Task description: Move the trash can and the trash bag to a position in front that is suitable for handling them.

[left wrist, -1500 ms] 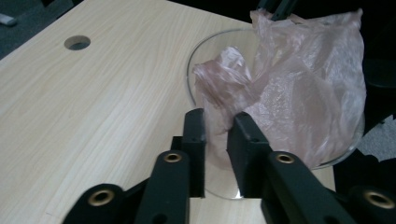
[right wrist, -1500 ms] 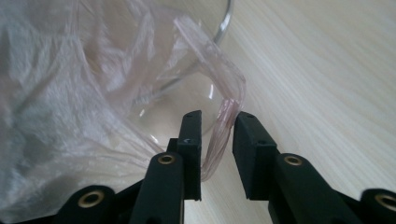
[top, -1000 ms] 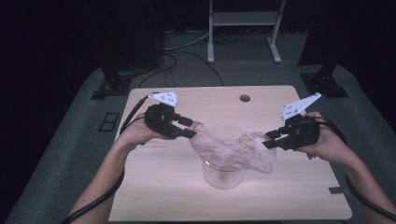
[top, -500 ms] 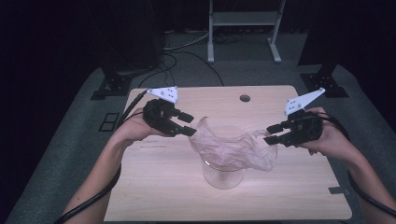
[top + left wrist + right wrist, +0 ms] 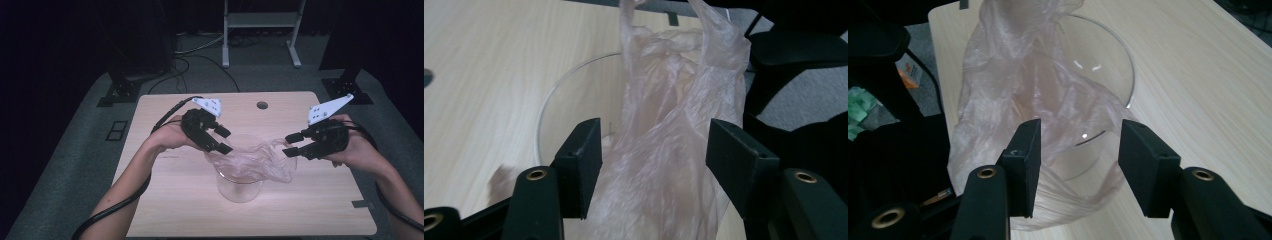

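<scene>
We have draped the thin plastic bag over the glass bowl mid-table to line it. Left tool and right tool flank it, jaws just opening, gripping nothing, letting the film settle.

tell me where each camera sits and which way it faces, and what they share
High view: fixed above the person's side, looking forward and down on the table; both forearms, left tongs and right tongs show.
Left gripper view: rides the left tongs, looking along the open jaws at the plastic bag and glass bowl.
Right gripper view: rides the right tongs, jaws open, facing the bag and bowl.
Shared: all three show bag, bowl and tabletop.
</scene>
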`<state>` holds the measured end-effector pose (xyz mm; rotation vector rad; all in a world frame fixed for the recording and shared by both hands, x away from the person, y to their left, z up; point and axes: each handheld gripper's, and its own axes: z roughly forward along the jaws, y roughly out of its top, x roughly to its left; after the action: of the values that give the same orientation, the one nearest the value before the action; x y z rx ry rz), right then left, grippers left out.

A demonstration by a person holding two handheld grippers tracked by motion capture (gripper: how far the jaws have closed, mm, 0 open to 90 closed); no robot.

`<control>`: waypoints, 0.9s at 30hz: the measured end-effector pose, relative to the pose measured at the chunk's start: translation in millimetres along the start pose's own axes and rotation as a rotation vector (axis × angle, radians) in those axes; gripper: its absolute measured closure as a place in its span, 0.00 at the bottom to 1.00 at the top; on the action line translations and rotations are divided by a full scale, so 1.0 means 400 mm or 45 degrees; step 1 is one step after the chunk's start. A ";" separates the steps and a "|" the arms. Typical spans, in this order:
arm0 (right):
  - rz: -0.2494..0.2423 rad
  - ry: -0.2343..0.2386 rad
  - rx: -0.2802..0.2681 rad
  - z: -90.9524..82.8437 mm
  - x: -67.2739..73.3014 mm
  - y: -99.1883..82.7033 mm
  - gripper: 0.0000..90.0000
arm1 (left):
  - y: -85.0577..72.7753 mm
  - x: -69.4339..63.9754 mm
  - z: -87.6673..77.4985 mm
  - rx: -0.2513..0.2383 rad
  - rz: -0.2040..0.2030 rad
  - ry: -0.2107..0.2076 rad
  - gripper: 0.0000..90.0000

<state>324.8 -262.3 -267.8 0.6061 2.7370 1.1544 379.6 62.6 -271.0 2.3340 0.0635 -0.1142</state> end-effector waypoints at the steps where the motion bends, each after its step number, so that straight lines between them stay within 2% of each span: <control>1: -0.005 0.011 0.001 0.002 0.003 0.001 0.57 | 0.005 0.000 0.008 0.010 0.009 -0.014 0.42; 7: -0.042 0.084 0.010 0.020 0.021 0.003 0.57 | 0.014 0.009 0.049 0.026 0.022 -0.058 0.42; 11: -0.069 0.131 0.040 0.036 0.033 0.006 0.57 | 0.008 0.019 0.059 0.058 0.017 -0.045 0.41; 15: -0.087 0.158 0.097 0.062 0.040 0.004 0.56 | -0.015 0.038 0.048 0.100 -0.029 0.000 0.36; 21: -0.102 0.176 0.195 0.110 0.039 -0.012 0.56 | -0.067 0.046 0.014 0.151 -0.083 0.013 0.36; 25: -0.109 0.187 0.203 0.119 0.047 -0.013 0.61 | -0.089 0.040 -0.001 0.151 -0.083 -0.013 0.49; 27: -0.119 0.197 0.209 0.125 0.051 -0.012 0.63 | -0.098 0.038 0.000 0.167 -0.064 -0.016 0.55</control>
<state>317.3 -224.1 -305.2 0.4165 2.9772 1.0023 391.6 89.9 -300.7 2.4633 0.1114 -0.1623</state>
